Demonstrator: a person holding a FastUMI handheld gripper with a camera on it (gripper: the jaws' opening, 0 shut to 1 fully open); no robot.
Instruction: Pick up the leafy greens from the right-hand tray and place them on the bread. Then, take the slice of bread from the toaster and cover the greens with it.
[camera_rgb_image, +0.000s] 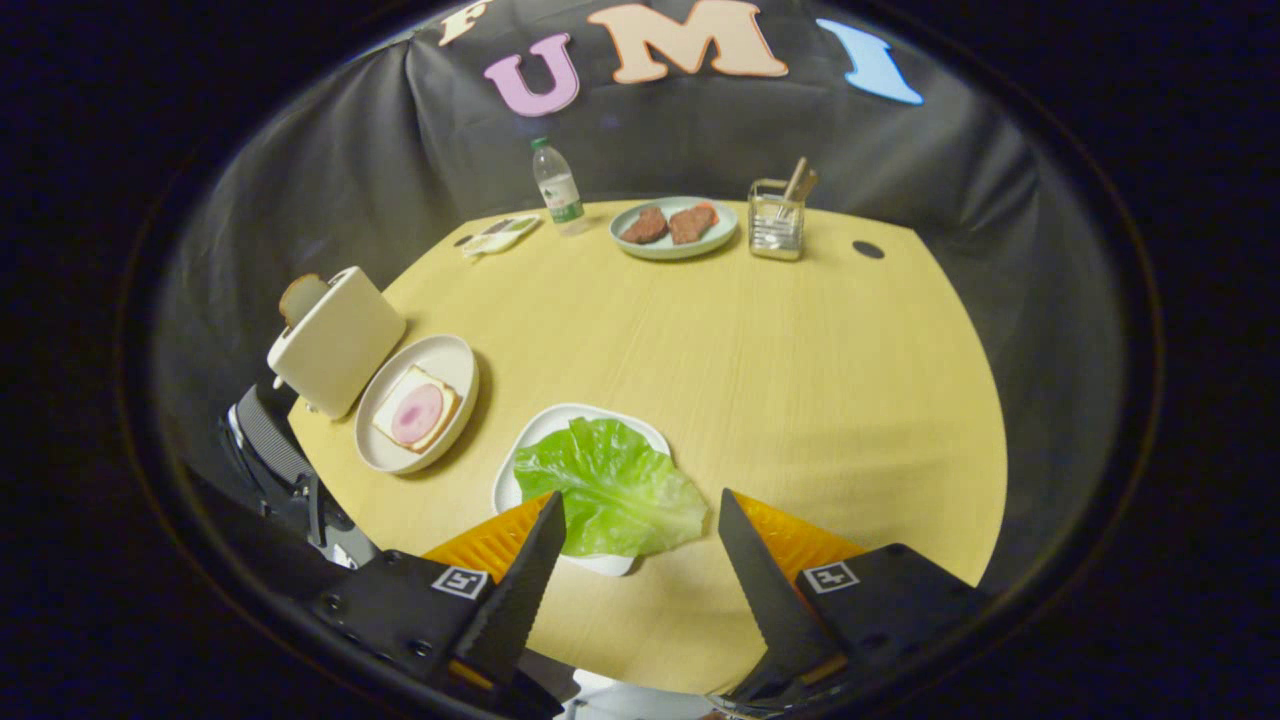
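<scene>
A green lettuce leaf (610, 488) lies on a white tray (545, 428) on the yellow table, just ahead of and partly between my fingers. My gripper (640, 505) is open, hovering above the leaf with nothing between its fingers. To the left, a round beige plate (450, 355) holds a bread slice topped with a pink ham slice (417, 411). Beyond that plate, at the table's left edge, stands a cream toaster (335, 342) with a browned bread slice (300, 296) sticking out of its slot.
At the far side of the table stand a water bottle (558, 188), a pale plate with two pieces of meat (674, 228), a clear utensil holder (777, 220) and a small flat packet (497, 236). A black hole (868, 249) marks the tabletop. Bare wood lies to the right.
</scene>
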